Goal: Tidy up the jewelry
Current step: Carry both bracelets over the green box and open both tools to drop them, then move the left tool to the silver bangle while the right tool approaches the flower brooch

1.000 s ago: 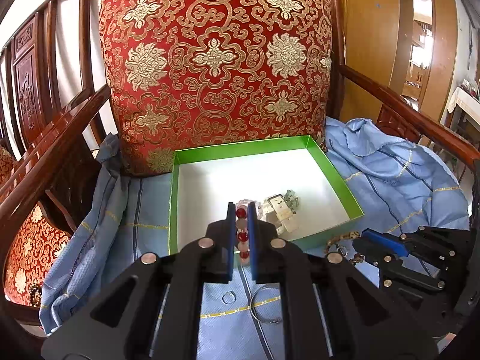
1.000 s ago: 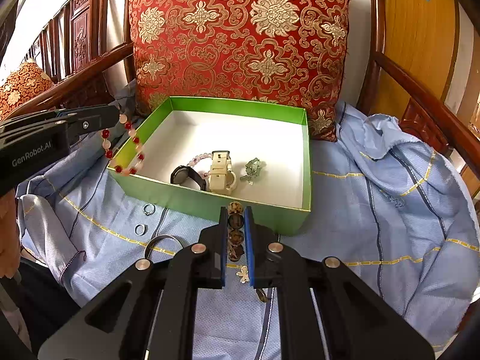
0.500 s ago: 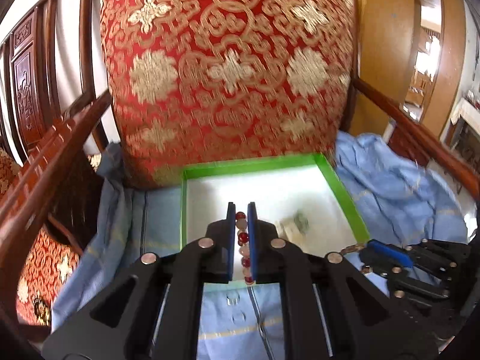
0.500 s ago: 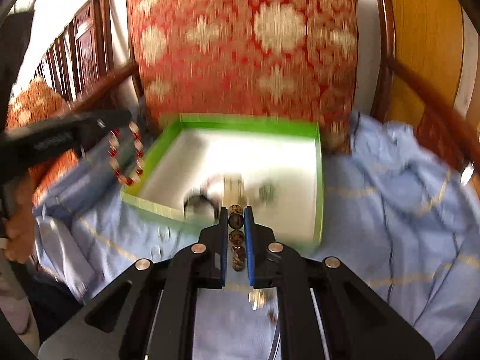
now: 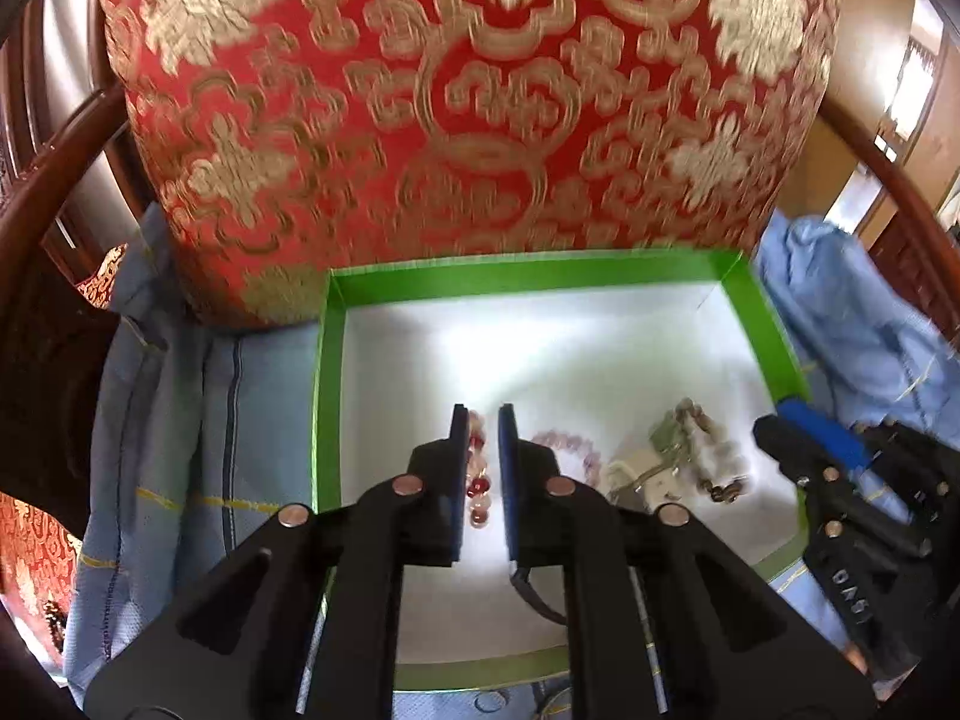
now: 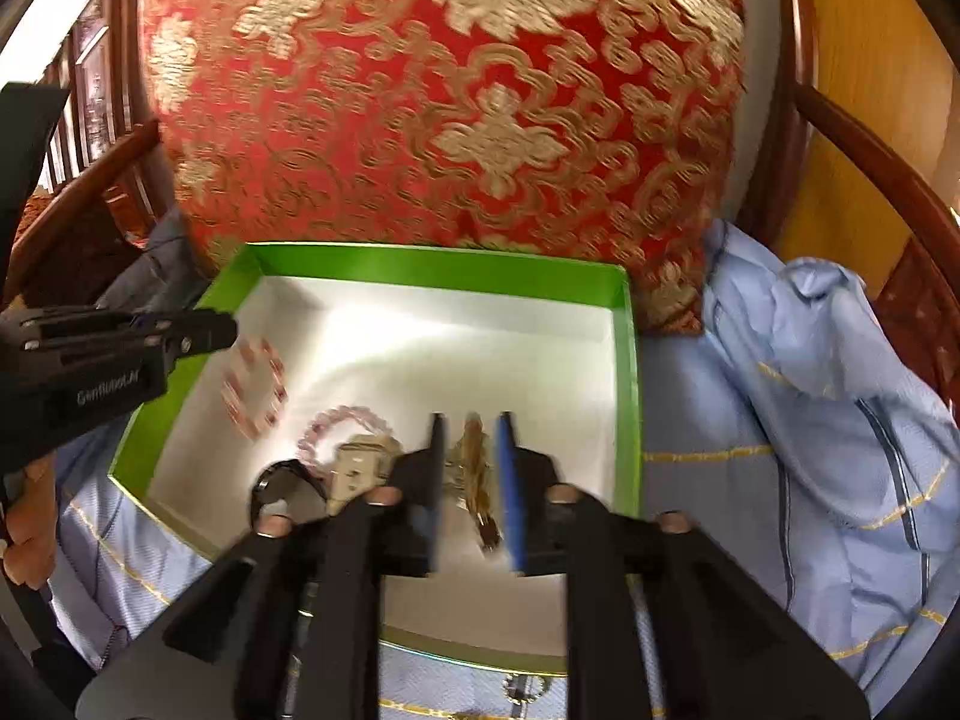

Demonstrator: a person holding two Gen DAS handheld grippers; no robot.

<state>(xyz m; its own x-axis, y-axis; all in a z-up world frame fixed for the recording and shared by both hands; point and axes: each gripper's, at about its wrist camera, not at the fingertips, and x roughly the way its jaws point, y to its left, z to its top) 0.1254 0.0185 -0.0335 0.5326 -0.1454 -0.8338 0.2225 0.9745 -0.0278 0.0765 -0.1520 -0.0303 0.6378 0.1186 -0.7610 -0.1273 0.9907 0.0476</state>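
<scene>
A green box (image 5: 540, 276) with a white inside lies on the blue cloth. Over its near left part, my left gripper (image 5: 480, 414) has its jaws opening. A red-and-white bead bracelet (image 5: 477, 486) hangs loose in the gap beside one pad. The right wrist view shows that bracelet (image 6: 255, 390) blurred just under the left gripper (image 6: 222, 330). My right gripper (image 6: 472, 426) is over the box's (image 6: 420, 258) near right part, its jaws also opening. A brown bead bracelet (image 6: 474, 474) hangs loose between its pads. A pink bead bracelet (image 6: 342, 420) and a cream watch (image 6: 354, 468) lie inside.
A red-and-gold cushion (image 5: 468, 108) stands right behind the box. Wooden chair arms (image 6: 870, 144) run along both sides. Rumpled blue cloth (image 6: 810, 390) covers the seat. A small ring (image 5: 489, 702) lies on the cloth before the box. A black watch (image 6: 288, 486) is inside.
Both grippers moved forward from in front of the box to above its inside. Their jaws, shut on the bracelets before, have parted and both bracelets now hang loose.
</scene>
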